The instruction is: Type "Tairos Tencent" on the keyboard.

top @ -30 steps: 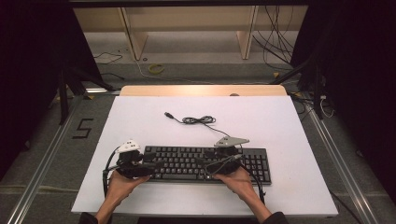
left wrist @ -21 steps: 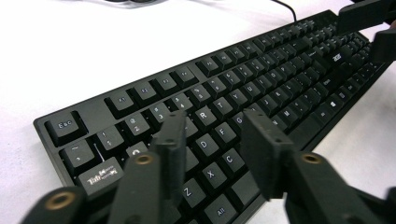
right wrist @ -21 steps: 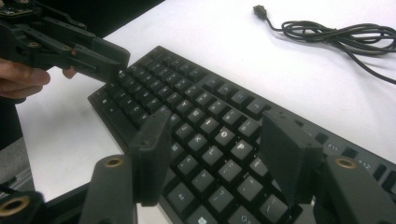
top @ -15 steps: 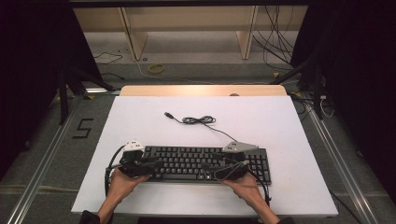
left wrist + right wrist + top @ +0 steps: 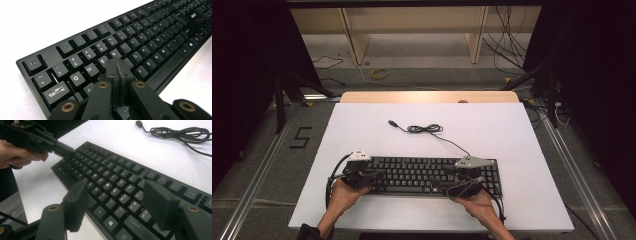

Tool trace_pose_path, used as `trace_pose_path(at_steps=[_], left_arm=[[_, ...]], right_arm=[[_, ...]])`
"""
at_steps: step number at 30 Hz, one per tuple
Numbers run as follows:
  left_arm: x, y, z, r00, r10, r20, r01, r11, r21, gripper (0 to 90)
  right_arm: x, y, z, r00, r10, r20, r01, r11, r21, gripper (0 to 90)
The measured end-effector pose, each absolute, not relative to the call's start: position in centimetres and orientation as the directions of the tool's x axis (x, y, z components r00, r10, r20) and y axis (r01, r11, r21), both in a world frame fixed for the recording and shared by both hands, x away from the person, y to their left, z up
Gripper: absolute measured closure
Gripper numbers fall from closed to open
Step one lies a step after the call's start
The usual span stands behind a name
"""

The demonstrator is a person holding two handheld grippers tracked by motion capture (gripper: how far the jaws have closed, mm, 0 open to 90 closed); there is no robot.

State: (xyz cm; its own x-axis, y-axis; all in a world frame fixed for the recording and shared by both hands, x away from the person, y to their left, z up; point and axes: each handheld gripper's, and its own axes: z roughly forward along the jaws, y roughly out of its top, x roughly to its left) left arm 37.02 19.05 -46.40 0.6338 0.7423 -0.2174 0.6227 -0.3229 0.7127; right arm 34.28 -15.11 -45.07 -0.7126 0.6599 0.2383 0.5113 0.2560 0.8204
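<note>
The black keyboard lies flat on the white tabletop, close to the person's edge, and everything else is placed from it.

Nearest, at the keyboard's left end, the left tool has its jaws pressed together with nothing between them, the joined tip poised over the home-row letters just below E and R. They have just been closing. A blunt doubled tip like that is wider than a single keycap, so a downward poke could well catch two keys at once, or slide off a cap's slanted face and scrape its neighbour.

Toward the keyboard's right half, the right tool stands with its jaws wide apart, straddling the lower letter rows and the Shift key, gripping nothing. They have just been opening. If it drops from here, one pad may land on keys while the other overhangs the front edge, tipping or shoving the keyboard across the smooth tabletop, since neither tool pins it down.

Beyond the keyboard's far edge, its cable runs back to a loose coil and an unplugged USB plug. Any shove on the keyboard would drag that slack along, and the coil might snag.
</note>
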Motion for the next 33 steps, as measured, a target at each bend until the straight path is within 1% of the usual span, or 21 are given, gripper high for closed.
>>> trace_pose_path(at_steps=[33], left_arm=[[38.3, 18.6, -47.0, 0.614, 0.759, -0.214, 0.676, -0.366, 0.639, 89.5]], right_arm=[[33.1, -15.7, -45.1, -0.717, 0.655, 0.241, 0.511, 0.258, 0.820, 35.9]])
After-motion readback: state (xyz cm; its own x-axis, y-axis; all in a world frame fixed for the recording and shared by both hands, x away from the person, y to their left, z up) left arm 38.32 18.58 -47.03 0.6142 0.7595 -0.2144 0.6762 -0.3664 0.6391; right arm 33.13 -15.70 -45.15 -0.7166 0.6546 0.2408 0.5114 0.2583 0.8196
